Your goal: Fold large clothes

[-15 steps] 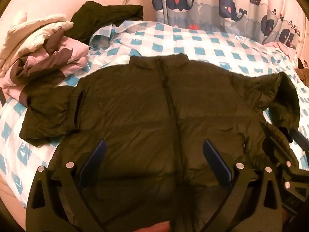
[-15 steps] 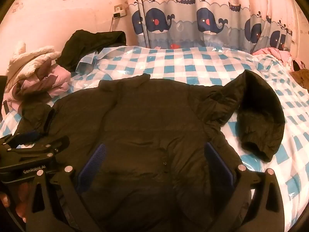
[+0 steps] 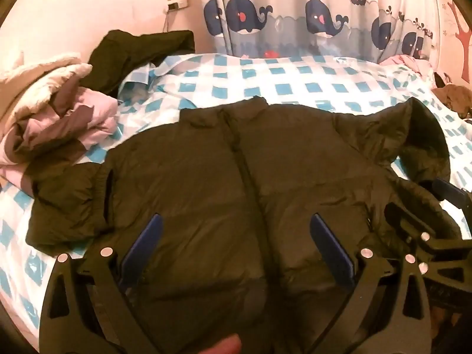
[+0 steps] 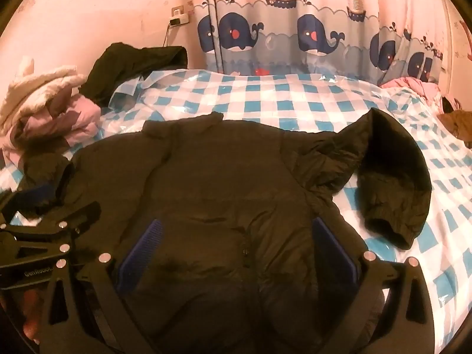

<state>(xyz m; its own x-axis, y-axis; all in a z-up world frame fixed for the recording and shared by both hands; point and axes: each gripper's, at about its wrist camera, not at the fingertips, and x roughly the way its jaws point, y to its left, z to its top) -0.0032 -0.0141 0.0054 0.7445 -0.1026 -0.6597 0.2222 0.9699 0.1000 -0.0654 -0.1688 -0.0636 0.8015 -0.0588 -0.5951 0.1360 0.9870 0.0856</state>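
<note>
A dark olive puffer jacket [image 3: 191, 183] [image 4: 221, 183] lies flat, front up, on the blue-and-white checked bed cover [image 3: 295, 82] [image 4: 295, 100]. Its collar points toward the curtain. One sleeve [image 3: 67, 212] is bunched at the left, and the other sleeve [image 4: 395, 183] bends down at the right. My left gripper [image 3: 236, 236] hovers open over the jacket's lower left half, with nothing between its blue pads [image 3: 141, 247]. My right gripper [image 4: 236, 244] hovers open over the lower right half, also with nothing between its pads. Each gripper shows at the edge of the other's view: the right gripper [image 3: 424, 203] and the left gripper [image 4: 56, 200].
A heap of cream and pink clothes [image 3: 53, 118] [image 4: 50, 109] sits at the bed's left. A dark garment [image 3: 138, 50] lies behind the heap, by the wall. A whale-print curtain [image 3: 295, 20] hangs at the back. Pink clothes [image 3: 407, 62] and a brown item [image 3: 454, 97] lie far right.
The left wrist view now takes in more wall and curtain, so that gripper has lifted and tilted up a little. The right wrist view is almost unchanged. Both stay open.
</note>
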